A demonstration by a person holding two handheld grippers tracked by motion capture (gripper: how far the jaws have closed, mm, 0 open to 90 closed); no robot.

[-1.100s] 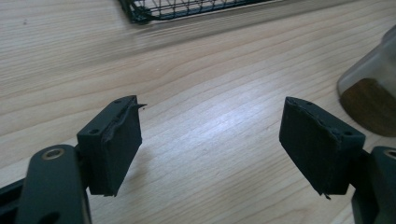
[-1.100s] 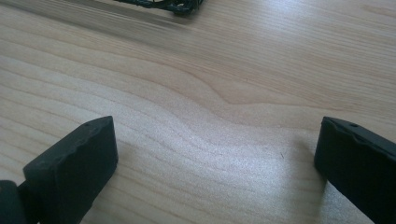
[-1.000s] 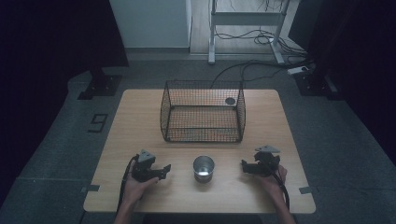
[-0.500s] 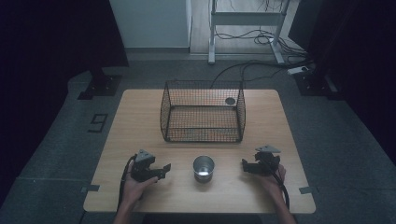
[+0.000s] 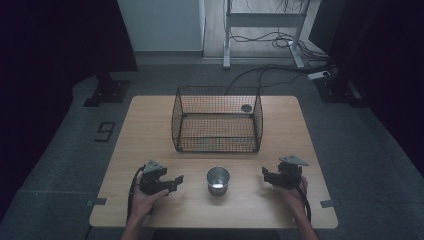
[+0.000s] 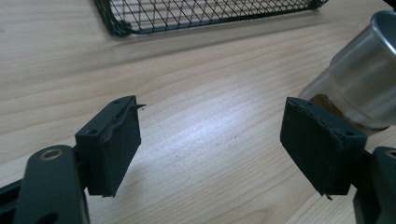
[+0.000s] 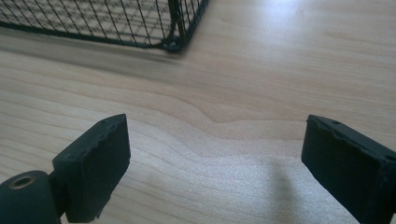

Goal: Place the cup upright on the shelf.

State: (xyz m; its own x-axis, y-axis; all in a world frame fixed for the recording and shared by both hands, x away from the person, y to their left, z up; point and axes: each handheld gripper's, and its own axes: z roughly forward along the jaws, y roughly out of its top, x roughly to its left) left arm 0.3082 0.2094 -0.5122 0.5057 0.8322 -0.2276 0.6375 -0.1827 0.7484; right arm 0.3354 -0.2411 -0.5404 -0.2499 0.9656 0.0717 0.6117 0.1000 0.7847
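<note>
Resting on table (image 5: 150,125), your left gripper (image 5: 176,181) holds jaws spread wide, nothing between, pads aimed toward metal cup (image 5: 218,180). Cup stands upright, near front edge, between your two grippers, touching neither. Your right gripper (image 5: 265,174) sits right of cup, jaws just been closing yet apart, bare wood between. Wire basket (image 5: 217,120) behind cup.

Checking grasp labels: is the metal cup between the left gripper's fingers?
No, the metal cup stands beyond the right-hand finger in the left gripper view, with bare table between the fingers.
</note>
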